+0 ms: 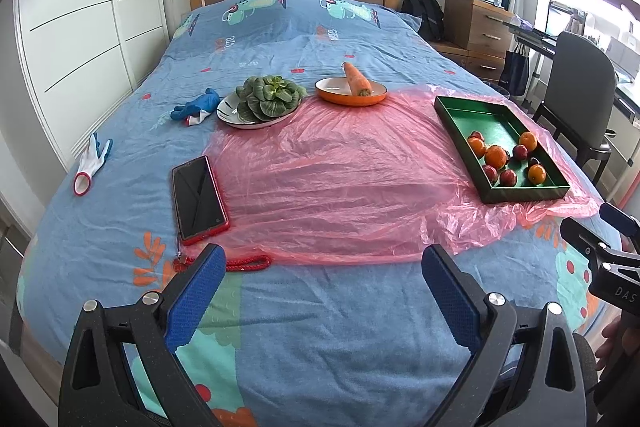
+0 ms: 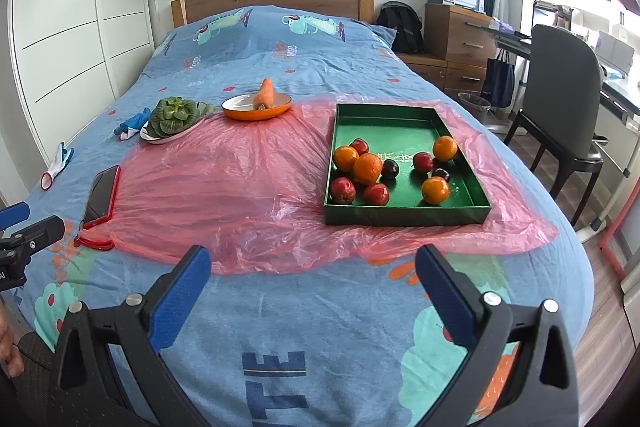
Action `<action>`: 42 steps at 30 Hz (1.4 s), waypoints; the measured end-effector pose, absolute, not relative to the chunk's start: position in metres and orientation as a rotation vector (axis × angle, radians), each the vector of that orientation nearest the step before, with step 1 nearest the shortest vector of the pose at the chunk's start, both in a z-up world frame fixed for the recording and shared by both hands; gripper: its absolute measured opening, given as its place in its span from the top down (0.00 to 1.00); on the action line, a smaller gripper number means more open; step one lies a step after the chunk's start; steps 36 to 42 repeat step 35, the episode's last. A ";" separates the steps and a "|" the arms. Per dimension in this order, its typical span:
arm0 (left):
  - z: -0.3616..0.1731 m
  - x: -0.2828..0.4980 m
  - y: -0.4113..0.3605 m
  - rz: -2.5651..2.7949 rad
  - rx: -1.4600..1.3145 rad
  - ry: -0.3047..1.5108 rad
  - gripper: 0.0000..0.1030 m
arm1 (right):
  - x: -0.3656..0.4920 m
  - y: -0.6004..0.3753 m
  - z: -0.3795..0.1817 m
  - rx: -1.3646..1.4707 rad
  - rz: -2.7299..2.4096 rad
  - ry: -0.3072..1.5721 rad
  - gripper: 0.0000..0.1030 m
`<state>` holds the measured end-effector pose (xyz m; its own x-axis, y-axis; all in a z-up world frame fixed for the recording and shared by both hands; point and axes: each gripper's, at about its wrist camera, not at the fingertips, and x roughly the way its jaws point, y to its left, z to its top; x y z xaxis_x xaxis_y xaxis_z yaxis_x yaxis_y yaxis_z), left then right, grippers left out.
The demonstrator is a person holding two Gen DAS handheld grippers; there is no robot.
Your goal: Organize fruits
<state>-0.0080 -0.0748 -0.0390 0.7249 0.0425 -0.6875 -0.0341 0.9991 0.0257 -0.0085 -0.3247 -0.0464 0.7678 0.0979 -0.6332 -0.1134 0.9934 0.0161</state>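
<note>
A green tray (image 2: 384, 119) (image 1: 472, 113) lies on pink plastic sheeting (image 2: 240, 187) (image 1: 328, 179) on the bed. It holds several oranges (image 2: 367, 169) (image 1: 496, 157) and several dark red plums (image 2: 343, 190) (image 1: 508, 177). An orange plate (image 2: 240, 115) (image 1: 340, 97) carries a carrot (image 2: 265, 93) (image 1: 356, 78). A white plate (image 1: 232, 115) (image 2: 160, 139) bears leafy greens (image 1: 266, 97) (image 2: 174, 115). My left gripper (image 1: 320, 267) hovers open over the near bed edge. My right gripper (image 2: 314, 269) is open too, short of the tray, with nothing between its fingers.
A red-cased phone (image 1: 198, 197) (image 2: 102, 195) with a red cord (image 1: 244, 263) lies left of the sheeting. A blue glove (image 1: 196, 105) and a white glove (image 1: 90, 163) lie further left. A chair (image 2: 560, 115) and drawers (image 2: 460, 31) stand to the right of the bed.
</note>
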 end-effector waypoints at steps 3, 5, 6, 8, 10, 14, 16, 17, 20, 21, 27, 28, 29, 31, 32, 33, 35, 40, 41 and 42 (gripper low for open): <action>-0.039 -0.008 -0.075 0.040 0.014 0.761 0.06 | -0.008 -0.325 -0.047 -0.023 0.115 0.685 0.00; -0.040 -0.006 -0.075 0.038 0.014 0.762 0.06 | -0.008 -0.325 -0.047 -0.024 0.115 0.688 0.00; -0.040 -0.005 -0.075 0.037 0.013 0.764 0.06 | -0.008 -0.325 -0.048 -0.024 0.116 0.689 0.00; -0.041 -0.005 -0.077 0.035 0.016 0.764 0.06 | -0.006 -0.325 -0.050 -0.025 0.116 0.692 0.00; -0.042 -0.005 -0.077 0.033 0.017 0.766 0.06 | -0.005 -0.326 -0.051 -0.025 0.116 0.694 0.00; -0.043 -0.005 -0.078 0.033 0.017 0.766 0.06 | -0.002 -0.324 -0.055 -0.027 0.118 0.702 0.00; -0.044 -0.004 -0.078 0.032 0.016 0.767 0.06 | -0.001 -0.323 -0.057 -0.029 0.118 0.705 0.00; -0.045 -0.005 -0.078 0.033 0.016 0.767 0.06 | -0.001 -0.323 -0.058 -0.029 0.118 0.706 0.00; -0.045 -0.005 -0.078 0.033 0.016 0.767 0.06 | -0.001 -0.322 -0.059 -0.028 0.118 0.710 0.00; -0.045 -0.004 -0.077 0.034 0.016 0.769 0.06 | -0.001 -0.322 -0.060 -0.028 0.118 0.711 0.00; -0.048 -0.004 -0.078 0.035 0.016 0.769 0.06 | 0.000 -0.321 -0.061 -0.029 0.118 0.713 0.00; -0.048 -0.004 -0.077 0.036 0.016 0.769 0.06 | 0.000 -0.321 -0.061 -0.029 0.118 0.713 0.00; -0.049 -0.004 -0.077 0.038 0.014 0.770 0.06 | 0.000 -0.321 -0.061 -0.028 0.118 0.712 0.00; -0.051 -0.003 -0.076 0.040 0.009 0.774 0.06 | 0.000 -0.321 -0.061 -0.029 0.118 0.713 0.00; -0.052 -0.002 -0.075 0.042 0.007 0.776 0.06 | 0.000 -0.321 -0.061 -0.030 0.118 0.713 0.00; -0.053 -0.002 -0.075 0.043 0.006 0.778 0.06 | 0.000 -0.321 -0.062 -0.030 0.117 0.713 0.00; -0.054 -0.001 -0.075 0.045 0.005 0.782 0.06 | 0.000 -0.321 -0.061 -0.028 0.117 0.712 0.00; -0.054 -0.001 -0.075 0.045 0.005 0.782 0.06 | 0.000 -0.321 -0.061 -0.028 0.117 0.712 0.00; -0.054 -0.001 -0.075 0.045 0.005 0.782 0.06 | 0.000 -0.321 -0.061 -0.028 0.117 0.712 0.00; -0.054 -0.001 -0.075 0.045 0.005 0.782 0.06 | 0.000 -0.321 -0.061 -0.028 0.117 0.712 0.00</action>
